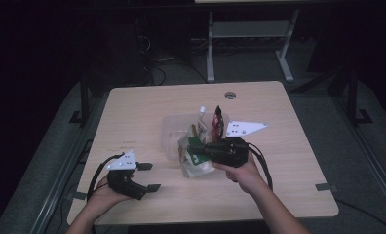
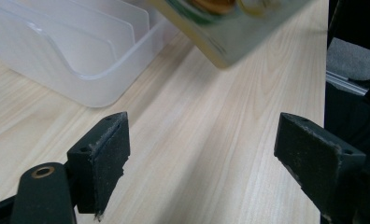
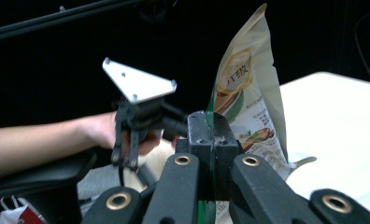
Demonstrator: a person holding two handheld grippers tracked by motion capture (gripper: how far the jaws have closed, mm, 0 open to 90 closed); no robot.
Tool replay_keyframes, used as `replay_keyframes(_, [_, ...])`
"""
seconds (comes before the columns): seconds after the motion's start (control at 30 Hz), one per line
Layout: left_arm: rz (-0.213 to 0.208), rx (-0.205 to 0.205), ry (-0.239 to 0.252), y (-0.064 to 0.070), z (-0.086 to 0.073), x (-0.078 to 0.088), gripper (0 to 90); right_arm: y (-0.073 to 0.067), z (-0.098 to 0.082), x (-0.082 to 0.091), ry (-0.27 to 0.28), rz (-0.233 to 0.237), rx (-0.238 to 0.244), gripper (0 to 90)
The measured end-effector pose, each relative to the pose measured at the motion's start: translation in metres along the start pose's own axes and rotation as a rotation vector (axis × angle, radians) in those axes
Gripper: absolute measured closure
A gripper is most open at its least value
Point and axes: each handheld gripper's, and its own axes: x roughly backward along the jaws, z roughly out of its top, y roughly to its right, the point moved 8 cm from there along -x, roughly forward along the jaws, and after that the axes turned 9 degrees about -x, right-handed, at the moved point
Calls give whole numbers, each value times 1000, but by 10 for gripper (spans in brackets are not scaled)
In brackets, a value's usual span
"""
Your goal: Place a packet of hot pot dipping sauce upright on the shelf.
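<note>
While clamped on a cream-and-green printed foil snack pouch (image 3: 248,98), right gripper (image 3: 210,140) lifts it off pale wood table (image 1: 288,161), beside clear plastic tub (image 2: 75,51), prob. more packets inside, left gripper (image 2: 202,144) w/ jaws spread, nothing btwn.

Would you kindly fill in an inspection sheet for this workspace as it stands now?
Surface: light wooden table, a round grommet near its far edge.
Job's things: snack pouch clamped at its edge; clear plastic bin holding more packets.
Clutter: nothing seen.
Grippers: right tongs shut on the pouch; left tongs open, with nothing between the jaws, above bare wood.
Cables: black cable looping from the right tongs.
Surroundings: dark room, white desk frame behind.
</note>
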Motion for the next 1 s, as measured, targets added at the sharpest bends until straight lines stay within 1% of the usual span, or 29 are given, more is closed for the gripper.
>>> replay_keyframes(0.03, [-2, -9, -10, 0, -1, 0, 179, 0, 4, -1, 5, 0, -2, 899])
replay_keyframes(0.07, [-3, -7, -10, 0, -1, -1, 179, 1, 7, -2, 8, 2, 0, 899])
replay_keyframes(0.1, [-4, -9, -8, 0, -1, -1, 179, 2, 13, -4, 13, -7, 9, 899])
replay_keyframes(0.2, [-11, -10, -20, 1, -2, -2, 178, 3, 24, -9, 19, -13, 21, 899])
replay_keyframes(0.23, [-10, -10, -17, 1, -2, -2, 179, 3, 28, -10, 17, -17, 25, 899])
replay_keyframes(0.27, [-10, -18, -21, 0, -3, -3, 178, 4, 31, -13, 20, -19, 30, 899])
replay_keyframes(0.3, [-12, -12, -21, 1, -3, -3, 178, 5, 35, -15, 23, -25, 33, 899])
replay_keyframes(0.37, [-14, -21, -29, 1, -4, -4, 176, 7, 40, -19, 21, -31, 25, 899])
replay_keyframes(0.47, [-16, -18, -29, 2, -4, -5, 175, 12, 46, -26, 24, -44, 32, 899])
replay_keyframes(0.57, [-20, -24, -35, 2, -5, -5, 174, 18, 48, -35, 26, -60, 25, 899])
replay_keyframes(0.67, [-24, -28, -43, 2, -6, -5, 173, 27, 48, -43, 35, -78, 4, 899])
replay_keyframes(0.83, [-25, -28, -49, 2, -6, -6, 172, 42, 43, -58, 34, -108, -32, 899])
replay_keyframes(0.97, [-26, -31, -47, 2, -6, -5, 172, 50, 40, -65, 27, -121, -49, 898])
replay_keyframes(1.0, [-27, -31, -49, 2, -7, -6, 172, 53, 39, -67, 22, -132, -50, 898])
